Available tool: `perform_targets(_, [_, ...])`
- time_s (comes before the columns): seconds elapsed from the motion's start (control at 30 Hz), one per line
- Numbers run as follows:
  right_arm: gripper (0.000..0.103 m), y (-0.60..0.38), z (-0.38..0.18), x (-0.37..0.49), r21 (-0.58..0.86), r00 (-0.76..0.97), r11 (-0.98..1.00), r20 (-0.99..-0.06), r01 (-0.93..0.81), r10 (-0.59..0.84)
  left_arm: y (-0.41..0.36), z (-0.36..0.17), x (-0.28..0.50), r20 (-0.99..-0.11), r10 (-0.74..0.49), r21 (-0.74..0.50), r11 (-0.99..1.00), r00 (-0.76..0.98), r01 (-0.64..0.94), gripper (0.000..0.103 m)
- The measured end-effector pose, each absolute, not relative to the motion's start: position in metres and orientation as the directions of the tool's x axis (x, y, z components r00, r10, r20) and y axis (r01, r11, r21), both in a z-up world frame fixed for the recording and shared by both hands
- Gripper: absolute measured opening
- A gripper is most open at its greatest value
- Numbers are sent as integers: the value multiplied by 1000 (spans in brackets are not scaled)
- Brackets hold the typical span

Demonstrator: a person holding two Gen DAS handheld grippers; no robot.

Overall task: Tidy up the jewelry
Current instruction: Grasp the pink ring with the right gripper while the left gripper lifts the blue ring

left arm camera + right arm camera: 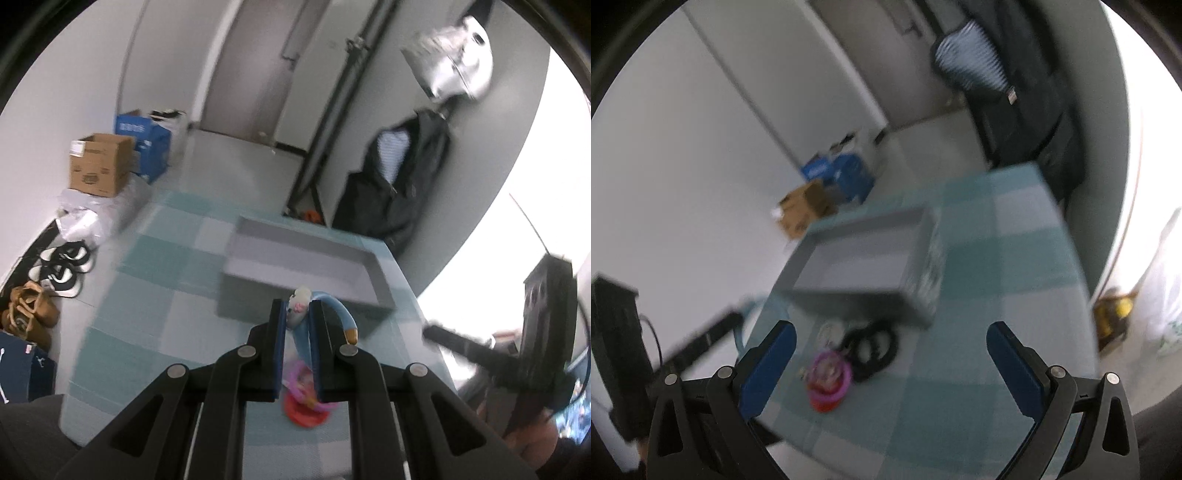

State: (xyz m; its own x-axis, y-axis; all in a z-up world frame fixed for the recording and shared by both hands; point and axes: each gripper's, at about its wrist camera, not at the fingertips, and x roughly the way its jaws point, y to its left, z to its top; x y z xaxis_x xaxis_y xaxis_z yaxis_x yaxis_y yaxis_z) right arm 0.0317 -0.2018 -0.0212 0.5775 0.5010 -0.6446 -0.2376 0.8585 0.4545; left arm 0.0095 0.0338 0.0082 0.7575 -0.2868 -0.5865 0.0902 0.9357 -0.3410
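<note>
My left gripper (pixel 298 314) is shut on a light blue hair band (pixel 338 314) with a white charm (pixel 300 303), held above the checkered table just in front of an empty grey tray (pixel 376 275). A pink and red bracelet pile (pixel 304 400) lies on the cloth below it. My right gripper (pixel 892 343) is open and empty above the table. Ahead of it lie pink and red bracelets (pixel 829 378), a black hair tie (pixel 871 345) and a small white item (pixel 829 330), with the grey tray (pixel 919 273) behind them.
The table has a teal and white checkered cloth (pixel 162 273). On the floor at left stand cardboard boxes (pixel 99 166), a blue box (pixel 142 138) and shoes (pixel 61 269). A dark jacket (pixel 402 177) hangs at right. The other gripper's handle (pixel 480 350) is at right.
</note>
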Motion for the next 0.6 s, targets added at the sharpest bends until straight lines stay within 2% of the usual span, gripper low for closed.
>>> perform_targets(0.23, [103, -152, -42, 17, 459, 432, 819, -697, -344, 572, 65, 8, 12, -557, -229, -375, 927, 798, 4, 8])
perform_targets(0.5, [98, -112, -60, 13, 415, 385, 831, -745, -370, 544, 80, 5, 14, -557, -226, -402, 915, 799, -21, 8])
perform_targets(0.6, [92, -102, -61, 17, 356, 410, 859, -767, -368, 494, 81, 6, 14, -553, -235, -407, 913, 800, -13, 8])
